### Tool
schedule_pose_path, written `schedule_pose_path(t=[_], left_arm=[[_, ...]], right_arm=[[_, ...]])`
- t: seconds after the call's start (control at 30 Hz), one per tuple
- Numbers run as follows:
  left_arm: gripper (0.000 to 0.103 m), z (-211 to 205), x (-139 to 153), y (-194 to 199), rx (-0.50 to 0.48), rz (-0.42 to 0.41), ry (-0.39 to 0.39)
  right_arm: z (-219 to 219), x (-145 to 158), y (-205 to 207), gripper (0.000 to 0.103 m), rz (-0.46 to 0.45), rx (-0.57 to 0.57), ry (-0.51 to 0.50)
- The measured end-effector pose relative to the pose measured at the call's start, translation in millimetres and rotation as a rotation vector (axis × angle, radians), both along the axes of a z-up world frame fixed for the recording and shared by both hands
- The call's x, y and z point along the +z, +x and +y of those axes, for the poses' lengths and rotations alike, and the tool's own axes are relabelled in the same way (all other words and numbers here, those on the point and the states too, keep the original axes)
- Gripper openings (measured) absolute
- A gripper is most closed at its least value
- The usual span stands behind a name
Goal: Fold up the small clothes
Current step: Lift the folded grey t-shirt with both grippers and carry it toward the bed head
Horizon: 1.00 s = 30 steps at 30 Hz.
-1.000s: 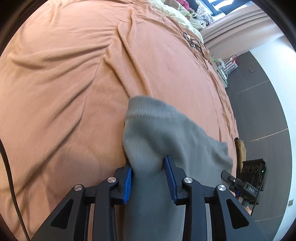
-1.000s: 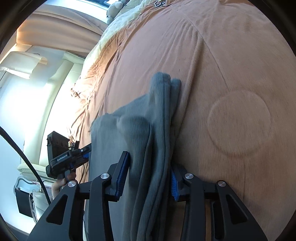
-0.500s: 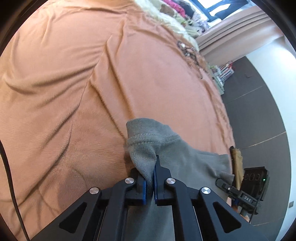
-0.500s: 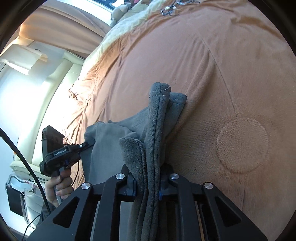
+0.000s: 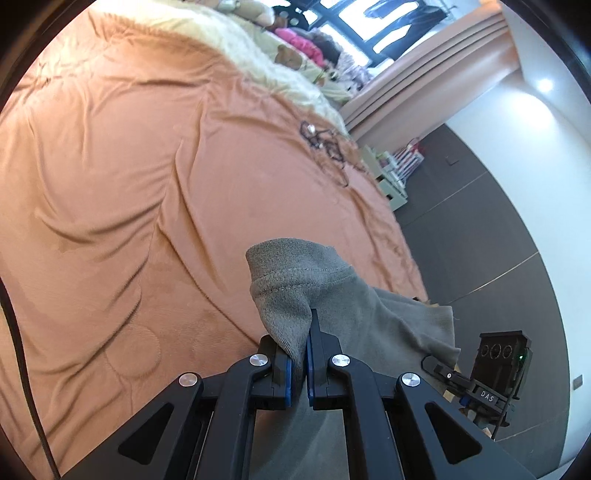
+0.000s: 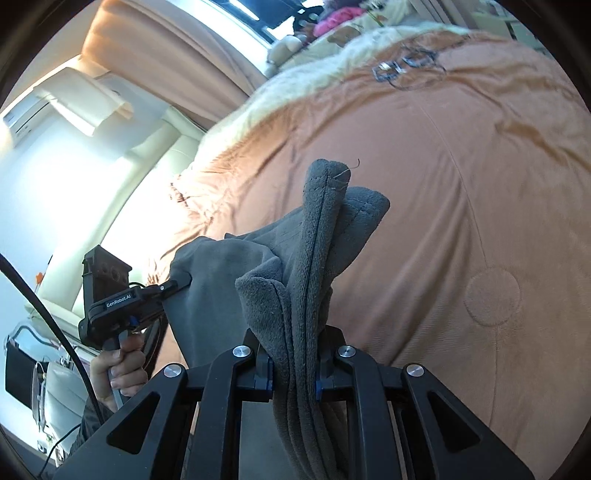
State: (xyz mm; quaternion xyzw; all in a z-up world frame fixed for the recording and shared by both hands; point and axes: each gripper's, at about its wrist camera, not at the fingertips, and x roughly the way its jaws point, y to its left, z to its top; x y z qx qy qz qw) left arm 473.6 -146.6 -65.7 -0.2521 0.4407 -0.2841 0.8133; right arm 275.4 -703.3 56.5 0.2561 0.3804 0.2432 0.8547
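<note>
Grey garment [image 5: 332, 295], one, two tools clamping

a wide bed covered by a rumpled orange-brown plush bedspread [image 5: 129, 192] fills most of both views. along its far edge lies a cream fluffy blanket [image 5: 258, 55], with stuffed toys and a bright pink bundle [image 5: 295, 38] heaped behind it. a tangle of thin dark cords [image 5: 325, 142] rests on the bedspread near that far edge. peach-coloured curtains [image 6: 177, 62] hang by a bright window [image 5: 354, 14]. beyond the bed's right edge runs a dark grey floor [image 5: 480, 236] below a white wall [image 5: 546, 122], with a small pale shelf unit [image 5: 391, 177] against it.
</note>
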Motion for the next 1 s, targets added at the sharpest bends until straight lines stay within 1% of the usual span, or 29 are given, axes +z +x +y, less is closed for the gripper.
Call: schedule_pose_path(t=[0.17,0.3,0.6,0.87,1.0], left_arm=[[0.005,13.2,32.9,-21.6,0.012,-0.056,-0.009],[0.005,30.0,59.7,-46.0,0.026,-0.112,-0.027],[0.005,72.2,106.4,-103.1,0.063,-0.219,-0.063],[0.005,120.5,144.9,-150.1,0.114,-0.296,-0.084],[0.005,145.6,166.8,-172.2,0.141,-0.339,-0.071]], right_arm=[[9.9,28.4,-36.2,0.011,-0.074,0.019,-0.012],[3.0,47.3,-71.6,0.011,-0.129,0.020,-0.024],[33.0,87.6,-132.4,0.011,-0.239,0.050,-0.050],[60.4,106.5,-162.1,0.011,-0.314,0.093,-0.065],[76.8,114.5,-167.9,0.011,-0.355,0.126,-0.067]])
